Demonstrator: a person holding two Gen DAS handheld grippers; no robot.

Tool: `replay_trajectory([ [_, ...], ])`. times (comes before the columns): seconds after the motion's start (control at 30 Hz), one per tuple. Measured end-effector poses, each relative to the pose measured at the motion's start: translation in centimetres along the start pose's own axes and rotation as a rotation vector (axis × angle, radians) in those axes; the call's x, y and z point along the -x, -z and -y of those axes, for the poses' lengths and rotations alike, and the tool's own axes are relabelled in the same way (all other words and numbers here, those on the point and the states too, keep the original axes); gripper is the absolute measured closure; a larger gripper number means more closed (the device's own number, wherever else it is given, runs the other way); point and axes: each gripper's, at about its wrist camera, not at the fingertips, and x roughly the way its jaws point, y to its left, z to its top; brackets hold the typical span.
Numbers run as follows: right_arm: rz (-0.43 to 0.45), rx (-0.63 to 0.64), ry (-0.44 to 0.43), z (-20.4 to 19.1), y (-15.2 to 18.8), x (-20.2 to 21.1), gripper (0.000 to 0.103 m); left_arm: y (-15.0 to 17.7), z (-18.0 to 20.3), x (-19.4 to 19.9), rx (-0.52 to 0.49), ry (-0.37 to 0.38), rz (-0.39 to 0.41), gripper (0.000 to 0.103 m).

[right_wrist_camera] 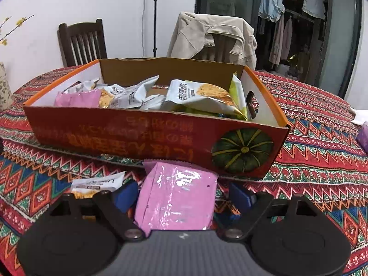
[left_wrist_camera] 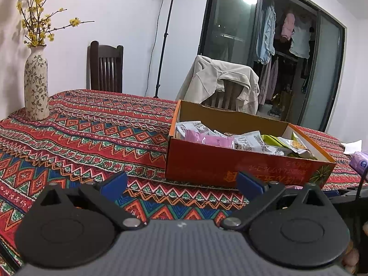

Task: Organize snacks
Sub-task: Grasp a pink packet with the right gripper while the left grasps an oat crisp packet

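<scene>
An orange cardboard box (left_wrist_camera: 207,168) (right_wrist_camera: 110,135) with a pumpkin print stands on the patterned tablecloth and holds several snack packets (right_wrist_camera: 197,96), pink, white and yellow-green. In the right wrist view a pink snack packet (right_wrist_camera: 177,195) lies on the cloth against the box's front wall. My right gripper (right_wrist_camera: 182,196) straddles it with a gap still showing at the right pad (right_wrist_camera: 239,197). A white and orange packet (right_wrist_camera: 96,185) lies just to its left. My left gripper (left_wrist_camera: 181,185) hovers open over the cloth in front of the box, nothing between its fingers.
A floral vase (left_wrist_camera: 36,85) with yellow blossoms stands at the table's far left. Behind the table are a dark wooden chair (left_wrist_camera: 105,69) and a chair draped with a beige jacket (left_wrist_camera: 220,80). A purple tissue pack (left_wrist_camera: 360,161) and a white paper (left_wrist_camera: 352,146) lie to the right of the box.
</scene>
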Motion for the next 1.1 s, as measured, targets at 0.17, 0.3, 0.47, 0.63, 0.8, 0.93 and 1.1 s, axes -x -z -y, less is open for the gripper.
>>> replay_trajectory([
  [0.17, 0.001, 0.0, -0.055, 0.4, 0.3, 0.9, 0.042, 0.0, 0.0, 0.0, 0.002, 0.0, 0.0, 0.0],
  [0.3, 0.051, 0.003, -0.063, 0.9, 0.7, 2.6, 0.043, 0.0, -0.1, -0.1, 0.005, -0.002, -0.003, 0.0],
  [0.47, 0.152, -0.016, -0.05, 2.7, 1.0, 5.5, 0.042, 0.1, 0.0, -0.3, 0.0, -0.012, -0.014, 0.0],
  [0.63, 0.178, -0.063, -0.023, 5.1, 2.0, 6.3, 0.042, 0.2, 0.2, -0.7, -0.012, -0.028, -0.026, 0.0],
  [0.8, 0.181, -0.129, -0.034, 6.9, 3.1, 5.9, 0.042, 0.2, 0.6, -1.2, -0.028, -0.058, -0.052, 0.0],
  [0.93, 0.219, -0.154, -0.06, 7.6, 3.4, 6.4, 0.042, -0.3, 1.7, -0.8, -0.062, -0.07, -0.06, 0.0],
  [1.1, 0.219, -0.171, -0.069, 7.8, 3.7, 6.3, 0.042, -1.1, 4.4, -0.2, -0.095, -0.055, -0.056, 0.0],
])
